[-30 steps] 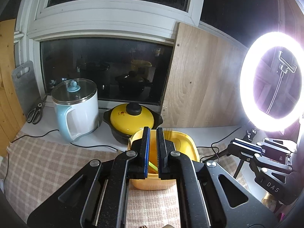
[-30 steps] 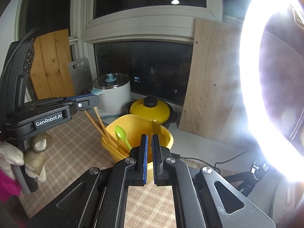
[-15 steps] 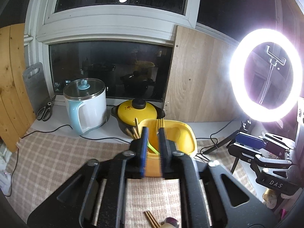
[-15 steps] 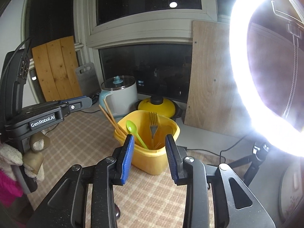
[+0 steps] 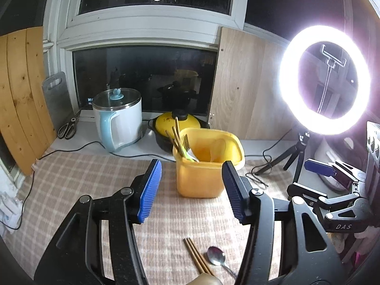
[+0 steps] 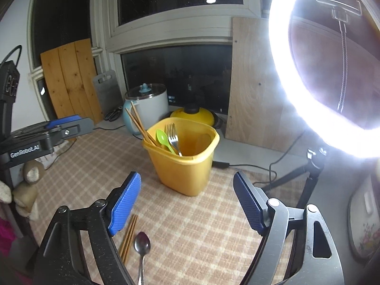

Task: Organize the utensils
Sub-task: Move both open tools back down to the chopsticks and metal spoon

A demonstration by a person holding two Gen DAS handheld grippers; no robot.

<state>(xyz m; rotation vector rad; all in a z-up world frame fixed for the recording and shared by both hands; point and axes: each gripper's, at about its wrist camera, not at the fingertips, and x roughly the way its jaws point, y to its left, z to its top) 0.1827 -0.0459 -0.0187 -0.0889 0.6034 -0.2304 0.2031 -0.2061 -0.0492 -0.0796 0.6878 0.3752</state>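
Both grippers backed off the yellow bin [image 6: 187,163], your left gripper [image 5: 192,188] and right gripper [image 6: 186,203] jaws just opening, empty | done: fork [image 6: 173,136], green spoon [image 6: 162,139] in bin | left: chopsticks [image 6: 128,238], metal spoon [image 6: 142,242] before bin.

Metal spoon [image 6: 142,249] handle and chopsticks [image 6: 128,238] cut off below.

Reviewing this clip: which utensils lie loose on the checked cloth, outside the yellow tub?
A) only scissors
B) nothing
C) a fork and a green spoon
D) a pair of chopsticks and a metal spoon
D: a pair of chopsticks and a metal spoon lie side by side on the checked cloth, short of the yellow tub.
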